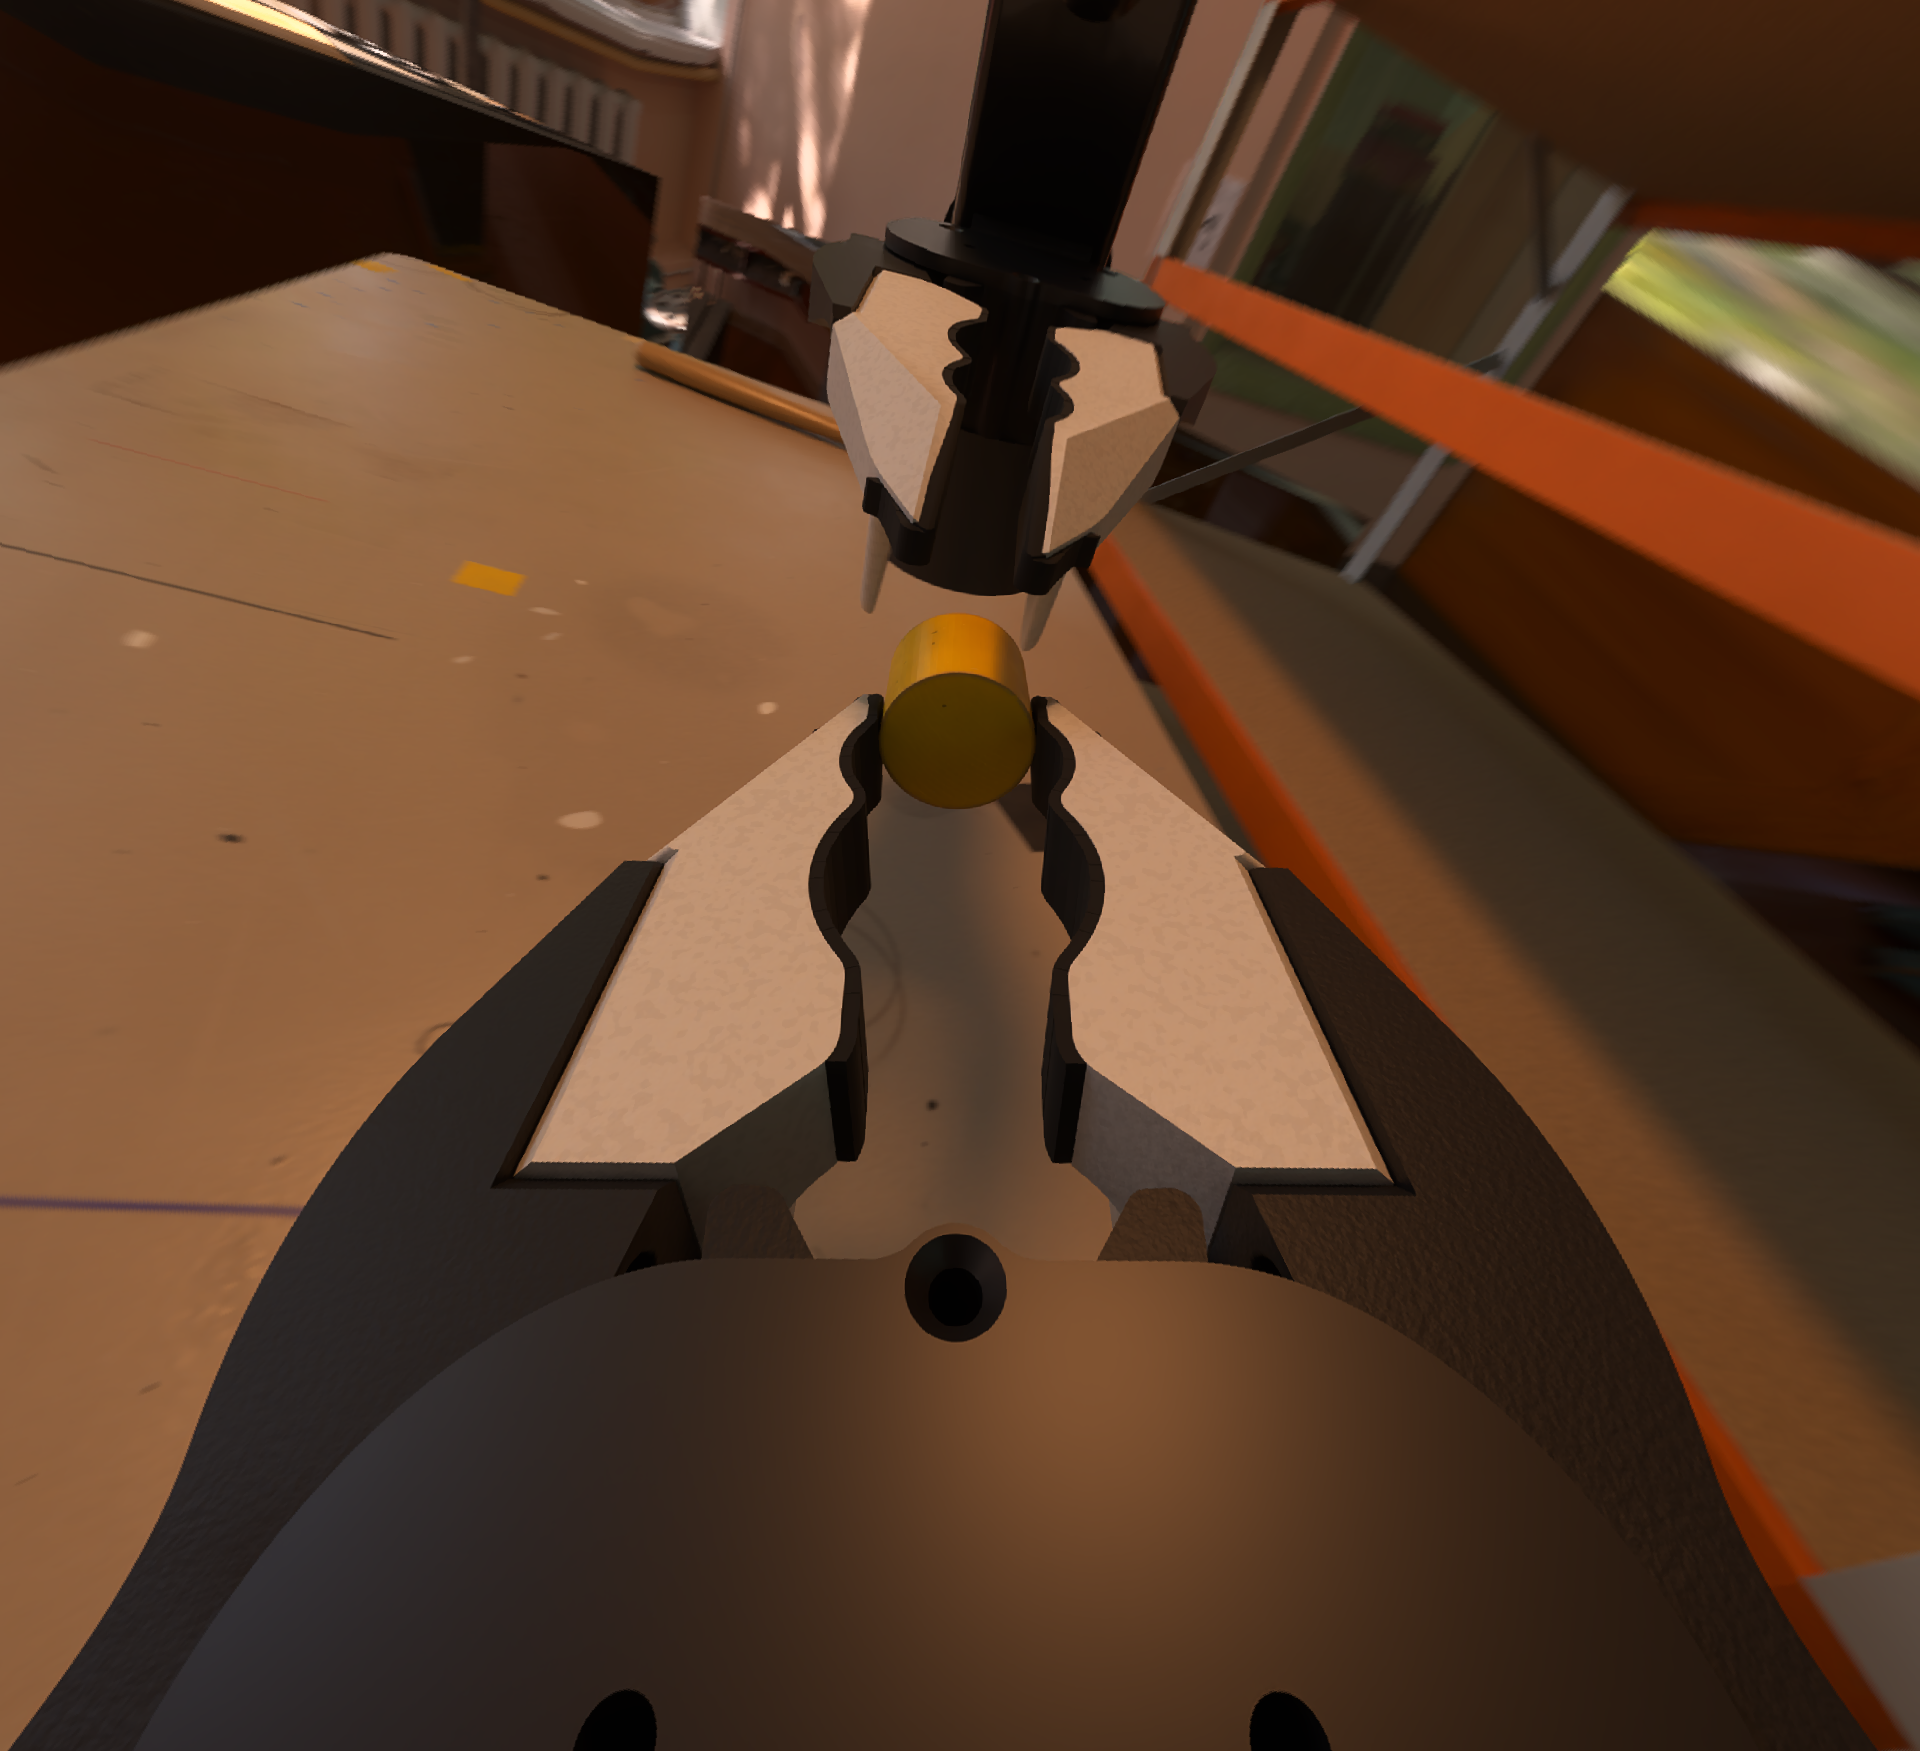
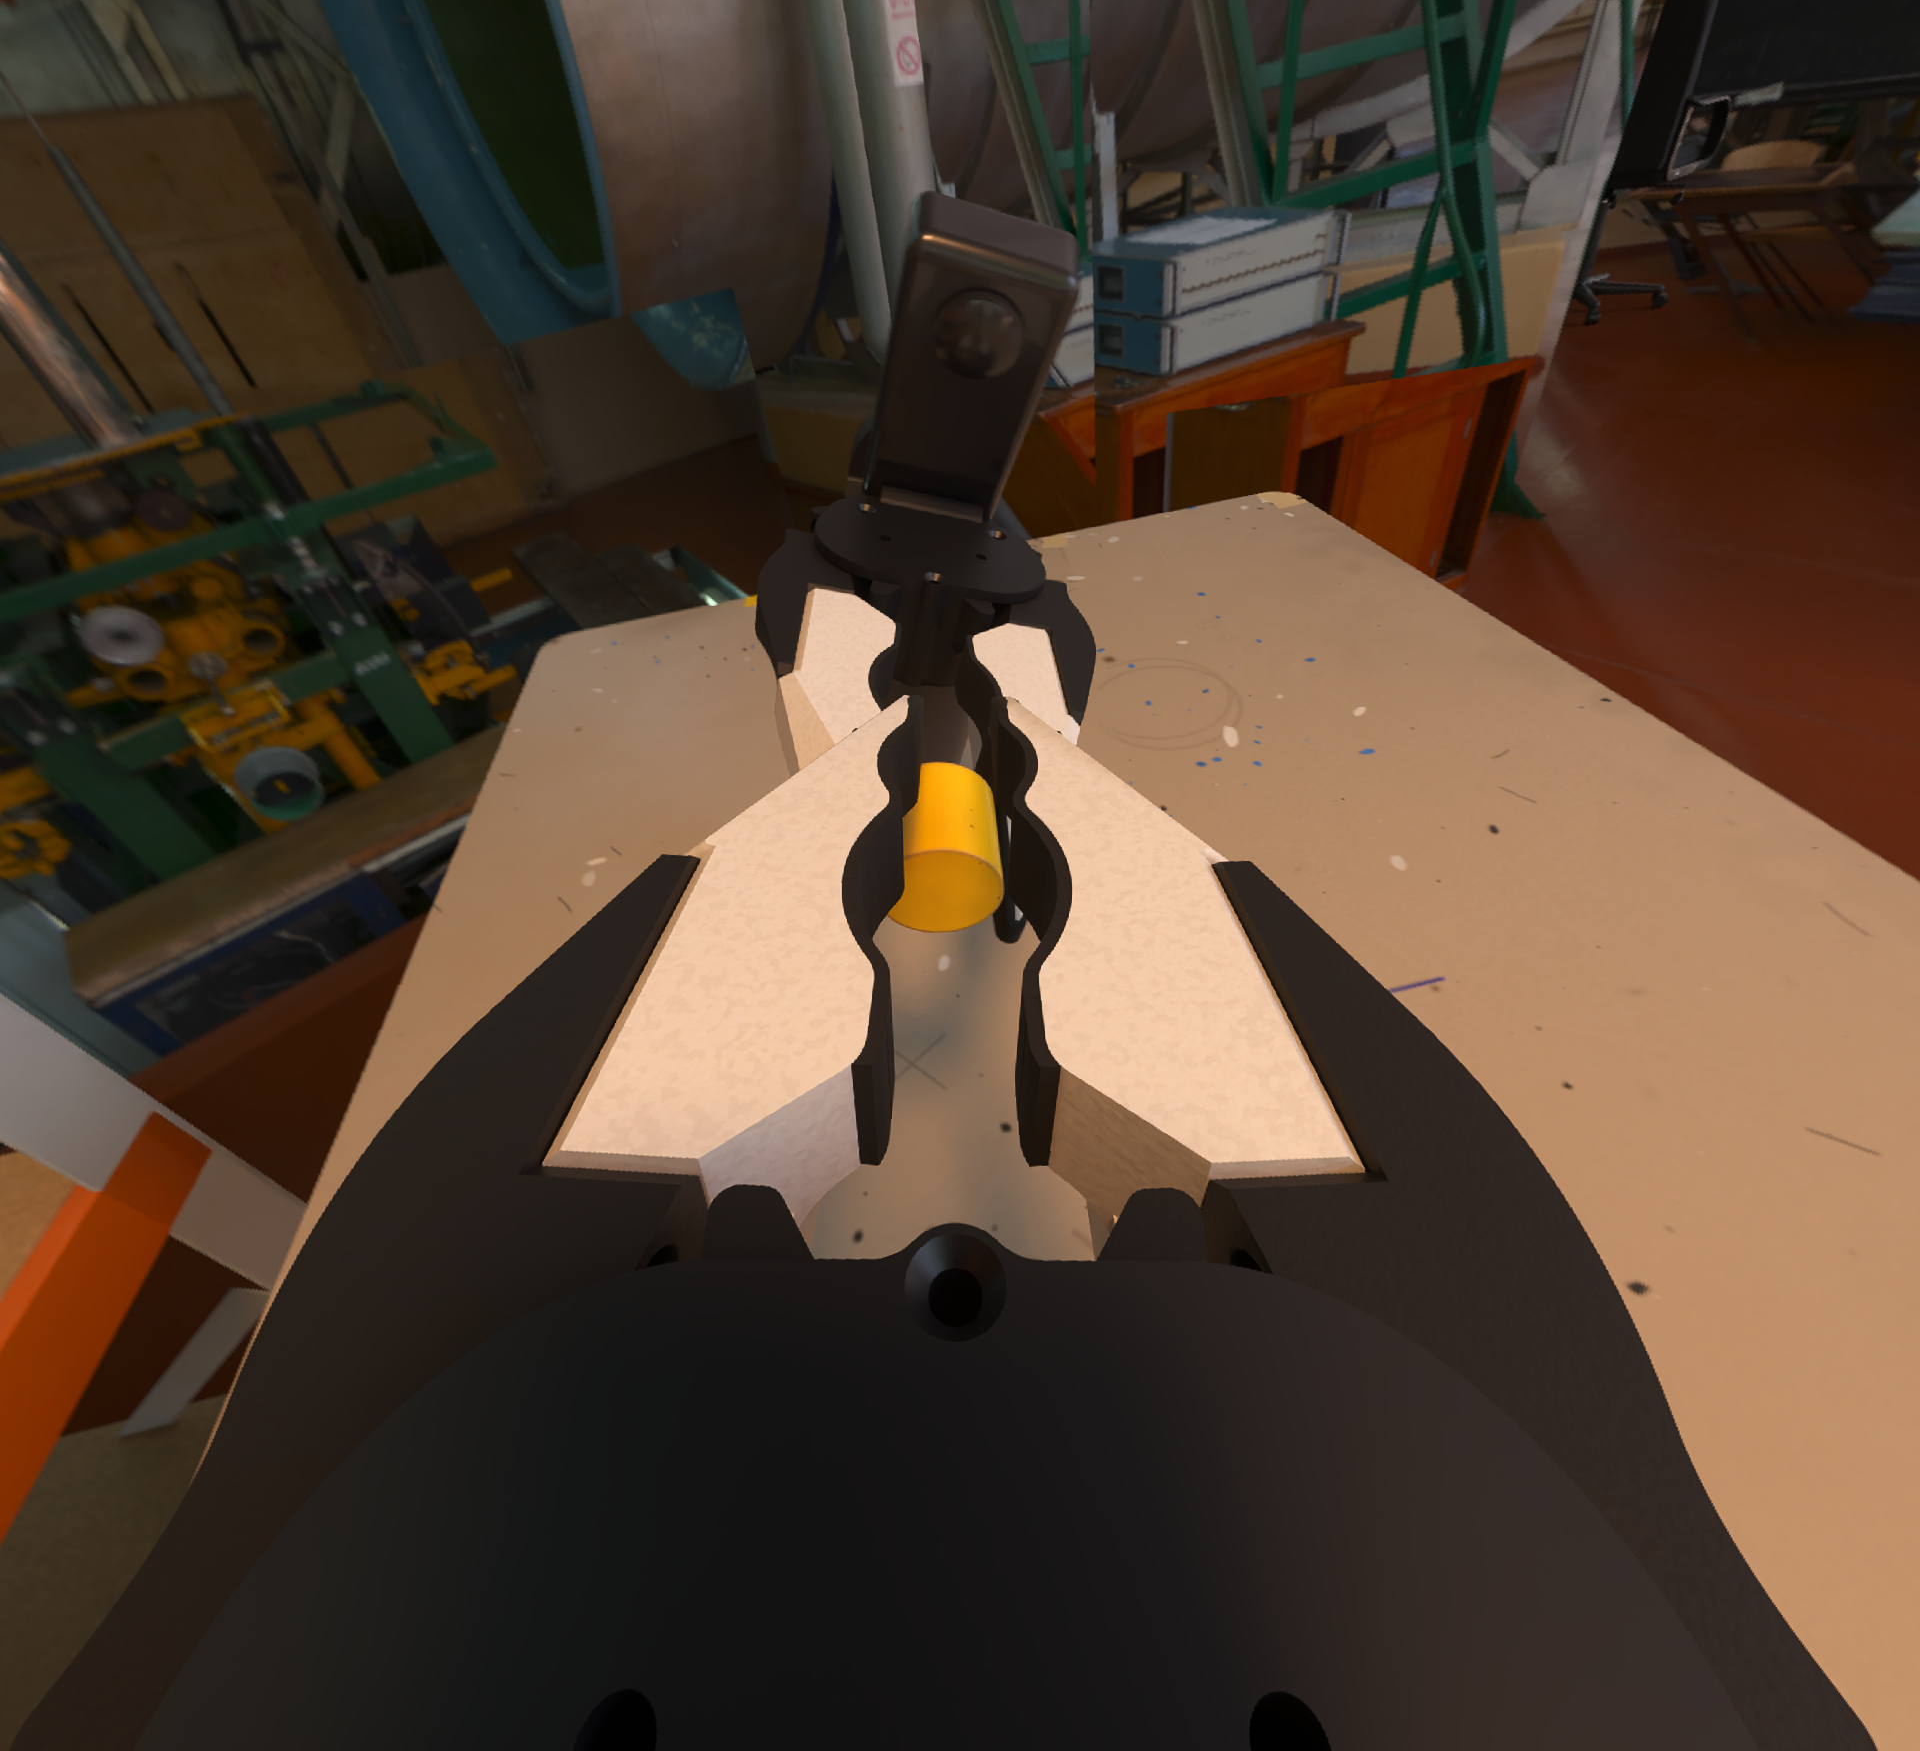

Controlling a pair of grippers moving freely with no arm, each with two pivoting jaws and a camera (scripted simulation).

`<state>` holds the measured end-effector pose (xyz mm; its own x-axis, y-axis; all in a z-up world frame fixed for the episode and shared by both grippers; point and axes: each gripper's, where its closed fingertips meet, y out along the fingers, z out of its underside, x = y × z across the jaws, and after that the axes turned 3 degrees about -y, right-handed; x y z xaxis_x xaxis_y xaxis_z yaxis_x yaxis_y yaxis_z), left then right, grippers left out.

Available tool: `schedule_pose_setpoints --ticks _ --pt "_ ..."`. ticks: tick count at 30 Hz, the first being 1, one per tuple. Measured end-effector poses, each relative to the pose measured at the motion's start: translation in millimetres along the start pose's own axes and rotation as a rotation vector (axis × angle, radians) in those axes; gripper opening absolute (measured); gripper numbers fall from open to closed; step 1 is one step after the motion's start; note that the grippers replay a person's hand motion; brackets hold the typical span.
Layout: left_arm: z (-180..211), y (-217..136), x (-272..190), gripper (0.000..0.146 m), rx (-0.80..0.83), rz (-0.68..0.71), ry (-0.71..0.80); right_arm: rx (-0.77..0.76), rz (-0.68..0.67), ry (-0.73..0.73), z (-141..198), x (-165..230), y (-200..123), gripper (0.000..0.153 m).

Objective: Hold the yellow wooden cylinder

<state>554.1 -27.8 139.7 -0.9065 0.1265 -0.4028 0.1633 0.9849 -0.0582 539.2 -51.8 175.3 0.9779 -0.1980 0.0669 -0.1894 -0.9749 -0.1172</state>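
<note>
The yellow wooden cylinder lies on its side, low over the tan table, one flat end facing my left wrist camera. My left gripper has its two fingertips pressed against the sides of that end and is shut on it. My right gripper hangs over the far end, pointing down, jaws apart, with its white tips just above the cylinder. In the right wrist view the cylinder shows in the gap of my right gripper, below the fingers. The left gripper's black body is beyond it.
Orange shelving runs close along the table's right edge in the left wrist view. The table spreads wide to the right in the right wrist view, and its left edge drops to the floor. A yellow tape mark is on the tabletop.
</note>
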Motion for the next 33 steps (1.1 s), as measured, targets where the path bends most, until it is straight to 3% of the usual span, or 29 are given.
schedule_pose_setpoints --ticks 3,6,12,16,18,33 --pt "-0.5 -1.2 2.9 0.028 0.014 -0.051 0.065 -0.039 -0.028 0.075 -0.8 -0.6 0.5 0.012" --pt "0.1 -0.9 3.5 0.028 0.002 -0.033 0.035 -0.064 -0.029 0.13 -0.1 -2.6 0.8 0.011" --pt "5.8 -2.7 12.6 0.028 0.036 -0.105 0.052 0.025 0.015 0.051 7.0 -7.1 2.8 0.012" --pt "3.5 0.7 2.2 0.028 -0.04 0.059 -0.102 0.096 0.029 -0.032 5.0 -6.2 2.9 0.013" --pt "3.2 0.4 3.6 0.028 -0.039 0.035 -0.081 0.115 0.027 -0.043 4.3 -6.3 3.2 0.013" --pt "5.2 0.0 13.0 0.028 -0.007 -0.073 -0.015 0.054 -0.009 0.065 7.5 -11.7 3.1 0.012"
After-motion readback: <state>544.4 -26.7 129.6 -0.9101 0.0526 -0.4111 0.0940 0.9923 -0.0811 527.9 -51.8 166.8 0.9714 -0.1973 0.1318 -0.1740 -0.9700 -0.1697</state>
